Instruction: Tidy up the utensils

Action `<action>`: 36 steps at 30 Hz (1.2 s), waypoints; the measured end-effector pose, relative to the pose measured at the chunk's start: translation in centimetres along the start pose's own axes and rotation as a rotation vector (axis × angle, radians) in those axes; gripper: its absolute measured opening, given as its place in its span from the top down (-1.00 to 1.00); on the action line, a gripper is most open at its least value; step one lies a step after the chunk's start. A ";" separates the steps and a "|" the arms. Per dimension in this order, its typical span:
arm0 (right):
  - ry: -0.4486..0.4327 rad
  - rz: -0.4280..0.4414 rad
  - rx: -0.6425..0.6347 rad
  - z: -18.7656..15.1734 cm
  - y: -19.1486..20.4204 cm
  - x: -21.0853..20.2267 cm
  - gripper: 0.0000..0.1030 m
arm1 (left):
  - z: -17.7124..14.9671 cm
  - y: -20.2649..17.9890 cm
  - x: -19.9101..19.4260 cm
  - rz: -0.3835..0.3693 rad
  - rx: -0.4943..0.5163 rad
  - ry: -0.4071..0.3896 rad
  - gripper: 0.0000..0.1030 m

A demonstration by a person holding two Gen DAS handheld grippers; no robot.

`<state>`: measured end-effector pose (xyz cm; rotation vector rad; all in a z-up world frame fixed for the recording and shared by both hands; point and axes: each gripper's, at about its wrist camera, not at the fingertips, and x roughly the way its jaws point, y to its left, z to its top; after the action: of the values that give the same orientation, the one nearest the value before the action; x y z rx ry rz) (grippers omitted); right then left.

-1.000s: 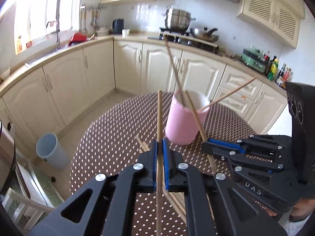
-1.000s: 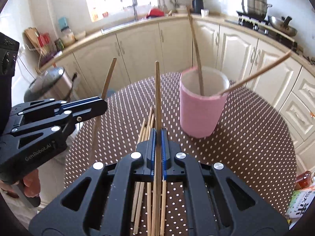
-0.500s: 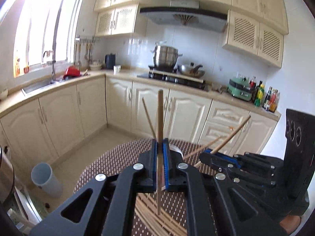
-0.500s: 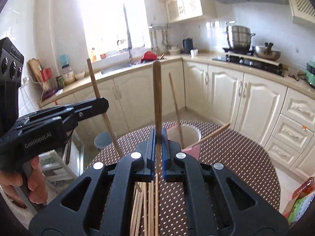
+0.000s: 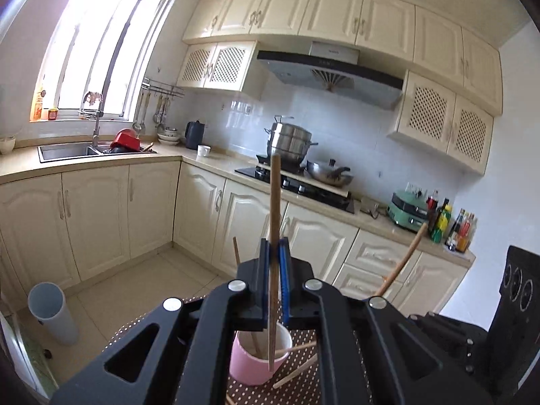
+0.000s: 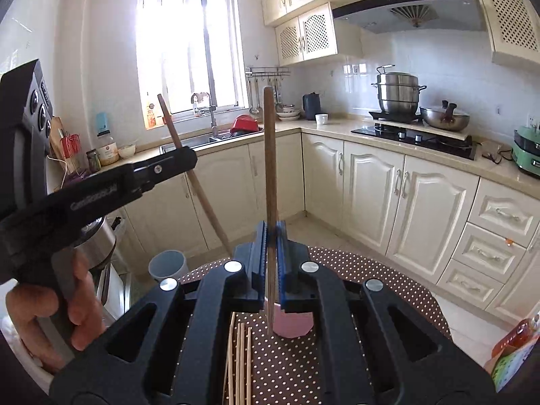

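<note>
While each hand-held gripper clamps one chopstick upright, left hand-held gripper and right hand-held gripper sit above the pink cup; loose chopsticks lie below the right one, seemingly on the dotted surface.

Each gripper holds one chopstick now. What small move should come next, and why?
Probably lower the left gripper so its chopstick drops into the pink cup: the stick's lower end hangs at the cup's mouth, where other chopsticks stand.
</note>
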<state>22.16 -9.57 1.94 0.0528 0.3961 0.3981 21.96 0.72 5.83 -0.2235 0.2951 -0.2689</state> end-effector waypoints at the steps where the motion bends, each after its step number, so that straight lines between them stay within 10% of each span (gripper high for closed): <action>1: -0.003 -0.003 -0.003 0.2 0.0 0.0 0.89 | 0.1 0.0 0.3 -0.003 -0.009 -0.014 0.88; 29: -0.082 -0.063 0.019 1.0 0.0 0.4 0.89 | -5.0 0.8 5.1 0.042 0.037 0.107 0.86; 32: -0.098 -0.067 0.019 1.2 0.1 0.2 0.89 | -5.1 1.0 4.9 0.059 0.045 0.099 0.46; 36: -0.124 -0.081 0.017 1.3 0.1 -0.1 0.89 | -5.2 1.2 4.4 0.069 0.049 0.090 0.40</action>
<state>22.52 -9.46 3.15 0.0776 0.2784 0.3094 24.65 -0.40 -0.47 -0.1525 0.3847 -0.2178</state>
